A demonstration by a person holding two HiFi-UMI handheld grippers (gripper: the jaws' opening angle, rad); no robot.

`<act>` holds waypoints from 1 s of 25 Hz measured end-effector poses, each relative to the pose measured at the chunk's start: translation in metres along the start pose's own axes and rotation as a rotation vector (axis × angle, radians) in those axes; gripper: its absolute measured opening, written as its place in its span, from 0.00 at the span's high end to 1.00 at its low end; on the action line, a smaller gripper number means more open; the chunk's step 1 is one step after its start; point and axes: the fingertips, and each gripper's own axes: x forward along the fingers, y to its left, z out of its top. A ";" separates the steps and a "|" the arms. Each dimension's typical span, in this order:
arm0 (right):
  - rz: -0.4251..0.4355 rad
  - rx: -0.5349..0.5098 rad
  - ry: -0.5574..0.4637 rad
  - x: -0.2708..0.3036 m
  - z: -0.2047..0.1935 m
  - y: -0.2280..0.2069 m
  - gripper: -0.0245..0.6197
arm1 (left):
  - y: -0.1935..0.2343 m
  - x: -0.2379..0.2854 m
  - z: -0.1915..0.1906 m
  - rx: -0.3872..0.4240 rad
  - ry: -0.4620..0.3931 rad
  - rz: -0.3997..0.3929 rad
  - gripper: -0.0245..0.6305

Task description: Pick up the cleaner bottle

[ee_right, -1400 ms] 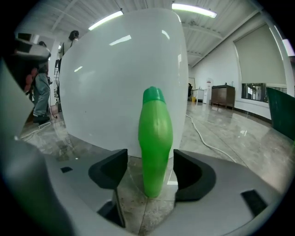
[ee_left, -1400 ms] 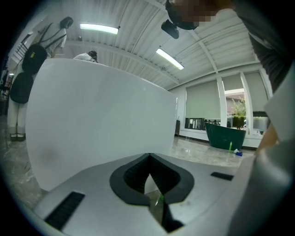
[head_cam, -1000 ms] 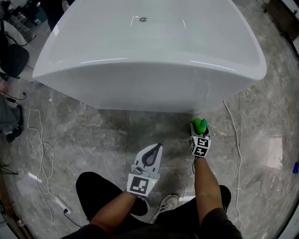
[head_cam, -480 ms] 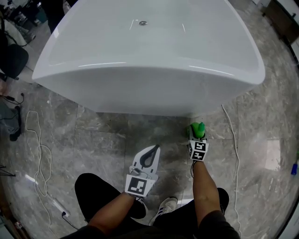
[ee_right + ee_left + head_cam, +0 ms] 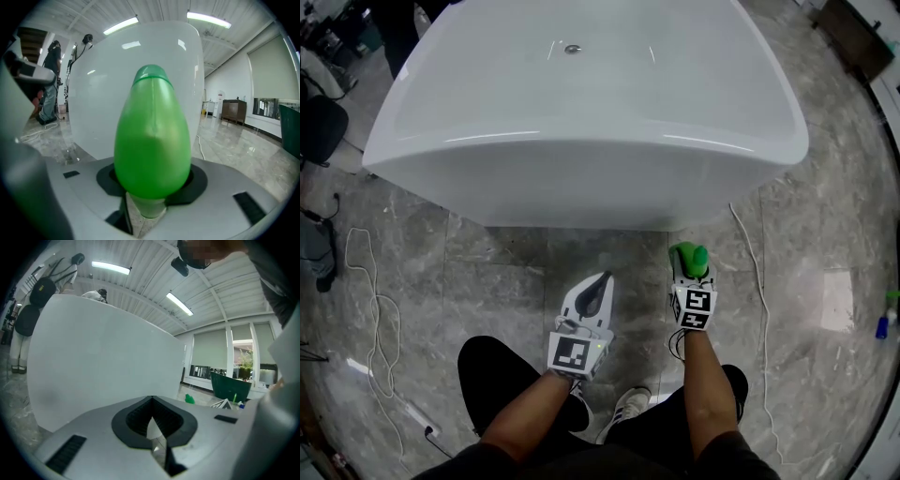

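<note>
Between the jaws of the right gripper (image 5: 688, 277), pinched firmly: a smooth, rounded green plastic cleaner bottle (image 5: 152, 136), cap end beyond the jaw tips. Spread wide a second earlier, then closed round it. Lifted since then off the grey marble floor (image 5: 506, 272) ahead, below the white bathtub (image 5: 581, 122). Judged picked up; only a steady hold needed. At the left gripper (image 5: 592, 298), pressed together on nothing, bottle well to the right.

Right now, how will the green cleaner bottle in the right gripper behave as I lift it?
Probably slippery: the green cleaner bottle looks smooth, glossy and rounded where the right gripper clamps it. It may pivot, since most of its wide body sticks out beyond the jaws. It is likely stiff plastic rather than fragile; how full it is cannot be told.
</note>
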 end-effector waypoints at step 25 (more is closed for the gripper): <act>-0.031 0.065 -0.010 -0.364 0.474 0.021 0.66 | -0.095 -0.159 0.450 0.057 0.100 0.044 0.96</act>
